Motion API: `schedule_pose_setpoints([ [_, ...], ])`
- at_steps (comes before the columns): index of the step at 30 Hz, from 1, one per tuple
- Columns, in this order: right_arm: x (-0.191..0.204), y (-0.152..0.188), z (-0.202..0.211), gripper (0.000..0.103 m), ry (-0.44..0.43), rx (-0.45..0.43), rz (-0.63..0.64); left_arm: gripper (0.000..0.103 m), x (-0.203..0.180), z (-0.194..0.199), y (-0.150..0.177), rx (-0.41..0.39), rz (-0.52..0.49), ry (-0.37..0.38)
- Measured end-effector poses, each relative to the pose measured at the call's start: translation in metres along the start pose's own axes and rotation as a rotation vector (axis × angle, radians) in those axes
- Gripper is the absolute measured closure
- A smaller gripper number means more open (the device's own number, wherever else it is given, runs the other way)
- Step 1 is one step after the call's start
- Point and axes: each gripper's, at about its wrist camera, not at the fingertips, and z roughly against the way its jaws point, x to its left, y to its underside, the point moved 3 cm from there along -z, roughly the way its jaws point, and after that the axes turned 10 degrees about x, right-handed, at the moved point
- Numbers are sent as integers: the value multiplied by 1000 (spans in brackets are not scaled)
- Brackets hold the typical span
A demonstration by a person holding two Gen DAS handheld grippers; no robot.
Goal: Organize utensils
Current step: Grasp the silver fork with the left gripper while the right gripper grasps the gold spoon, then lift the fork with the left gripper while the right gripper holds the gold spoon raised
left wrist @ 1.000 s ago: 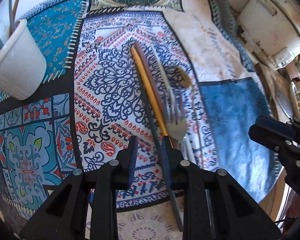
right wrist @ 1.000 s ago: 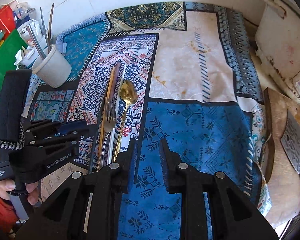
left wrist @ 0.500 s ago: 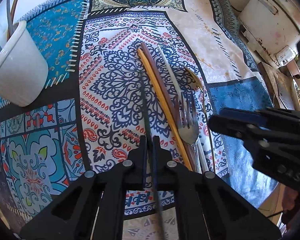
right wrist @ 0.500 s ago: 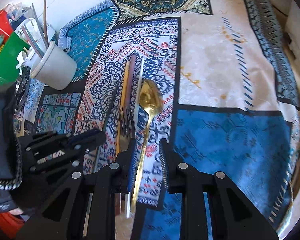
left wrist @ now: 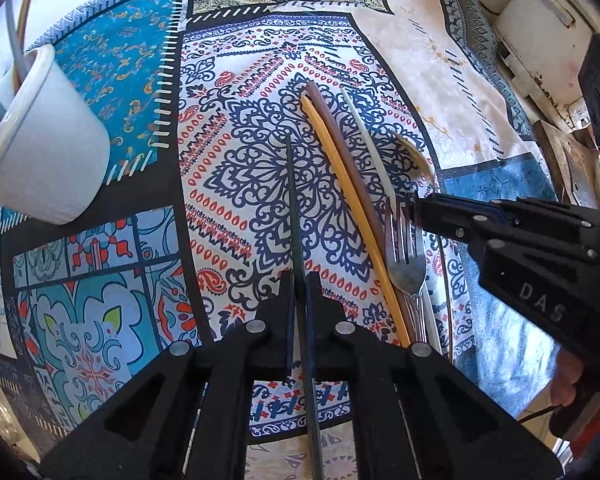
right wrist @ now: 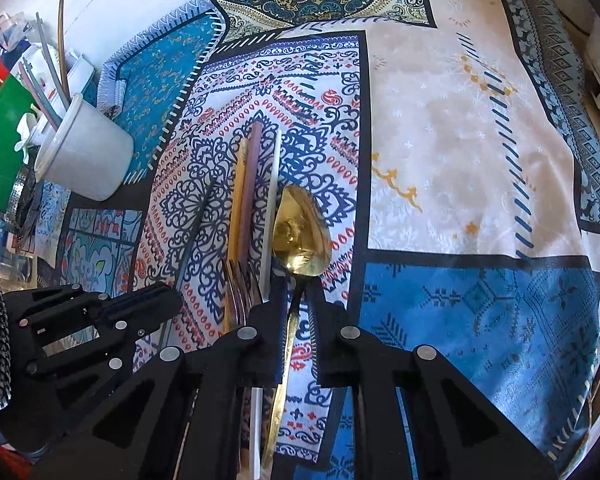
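Observation:
My left gripper is shut on a dark thin chopstick that lies along the patterned cloth; it also shows in the right wrist view. My right gripper straddles the handle of a gold spoon, jaws a little apart on either side of it. Beside the spoon lie a white stick, a brown stick, a yellow stick and a silver fork. The fork and sticks show right of my left gripper. A white cup holding sticks stands at the left.
The patchwork cloth covers the table. Green and red containers crowd the far left behind the cup. A white appliance and a wooden board stand off the cloth's right side. The table's edge runs close below the grippers.
My left gripper closed on the dark chopstick. My right gripper moved left from the blue patch to the gold spoon's handle and now straddles it.

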Motion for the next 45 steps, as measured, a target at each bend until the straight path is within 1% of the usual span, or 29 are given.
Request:
schedule_pose_setpoints([
  [3, 0, -1, 0, 98, 9, -3, 6, 99, -2, -2, -9, 17, -17, 5],
  [5, 1, -1, -2, 98, 5, -3, -1, 99, -6, -3, -9, 19, -62, -20],
  [8, -3, 2, 3, 98, 2, -9, -14, 99, -9, -4, -9, 11, -83, -36],
  [10, -4, 6, 11, 98, 7, -26, -15, 100, -10, -4, -11, 2, -75, -31],
  [13, -8, 10, 25, 98, 17, -60, -20, 100, -7, 1, -4, -15, -53, -13],
  [16, -10, 13, 38, 98, 18, -94, -32, 100, -5, 12, 9, -48, -40, -1],
  [19, -8, 15, 51, 98, 35, -130, -34, 100, -3, 24, 18, -81, -22, 14],
  [23, -3, 21, 66, 98, 28, -167, -42, 101, -2, 44, 27, -133, 2, 39],
  [28, 7, 32, 85, 98, 27, -218, -50, 101, -2, 74, 41, -203, -1, 39],
  [39, 28, 48, 125, 98, 41, -326, -37, 103, -2, 117, 73, -299, -14, 52],
  [43, 37, 52, 138, 98, 51, -362, -19, 103, -2, 134, 85, -342, -20, 44],
  [45, 41, 52, 142, 98, 54, -376, -11, 103, -1, 138, 89, -348, -21, 41],
])
